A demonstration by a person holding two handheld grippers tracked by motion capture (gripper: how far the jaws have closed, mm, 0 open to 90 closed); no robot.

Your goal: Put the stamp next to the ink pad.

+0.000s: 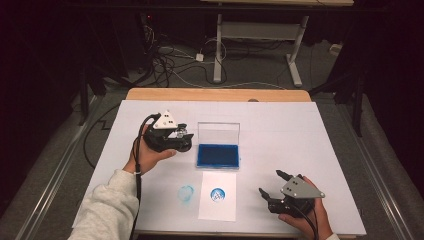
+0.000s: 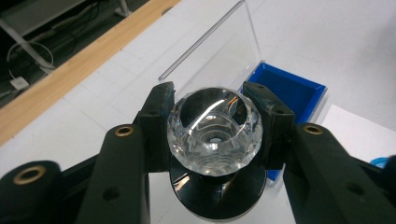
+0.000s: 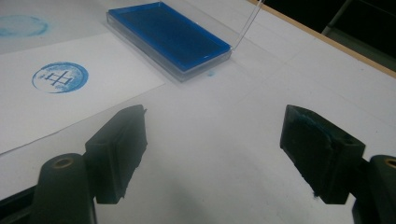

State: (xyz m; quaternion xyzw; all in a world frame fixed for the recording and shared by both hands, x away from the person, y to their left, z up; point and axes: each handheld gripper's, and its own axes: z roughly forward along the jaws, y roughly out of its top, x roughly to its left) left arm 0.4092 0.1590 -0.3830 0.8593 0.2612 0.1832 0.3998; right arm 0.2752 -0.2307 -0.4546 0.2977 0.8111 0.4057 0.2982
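Observation:
My left gripper [image 1: 183, 136] is shut on a stamp [image 2: 215, 130] with a clear faceted knob and a round black base. It hovers just left of the ink pad. The blue ink pad [image 1: 218, 155] lies in a clear case at the table's middle, its lid [image 1: 218, 132] standing upright behind it. In front of the pad lies a white paper sheet [image 1: 218, 210] with a round blue print [image 1: 217, 195] on it. My right gripper [image 1: 271, 182] rests open near the front right edge, nothing between its jaws. In the right gripper view the pad [image 3: 168, 35] and print [image 3: 60, 77] lie ahead.
A blue smudge [image 1: 186, 193] marks the white mat [image 1: 300, 130] left of the paper. The mat covers a wooden table [image 1: 215, 94]. Beyond the far edge are cables and a desk frame [image 1: 218, 50] on the floor.

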